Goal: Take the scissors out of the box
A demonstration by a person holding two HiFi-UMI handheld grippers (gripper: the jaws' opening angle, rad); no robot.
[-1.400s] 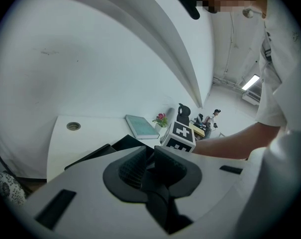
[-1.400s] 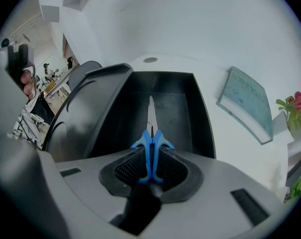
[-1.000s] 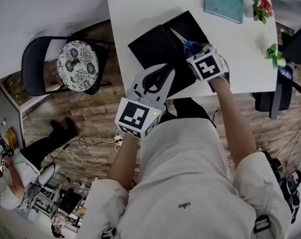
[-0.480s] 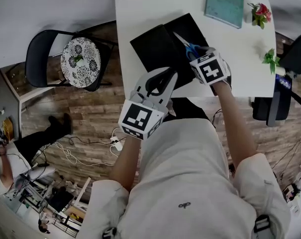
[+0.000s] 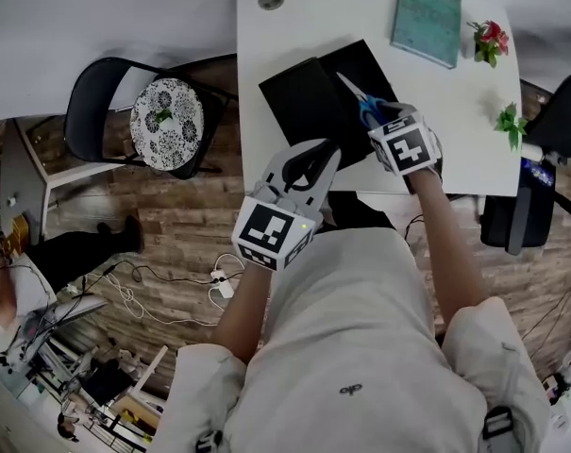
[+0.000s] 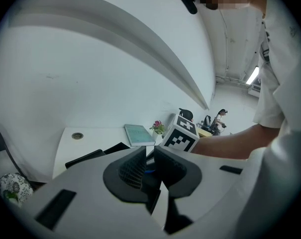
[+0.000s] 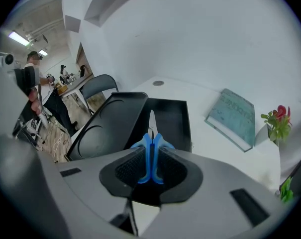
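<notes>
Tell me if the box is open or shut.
Open: the lid lies beside the tray, not on it.

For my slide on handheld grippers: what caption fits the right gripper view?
Right gripper clamps the blue scissors by their handles, blades pointing over the open black box.

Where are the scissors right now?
In the right gripper view, the blue-handled scissors are clamped in the right tool, blade pointing over the black box, left of the teal book.
</notes>
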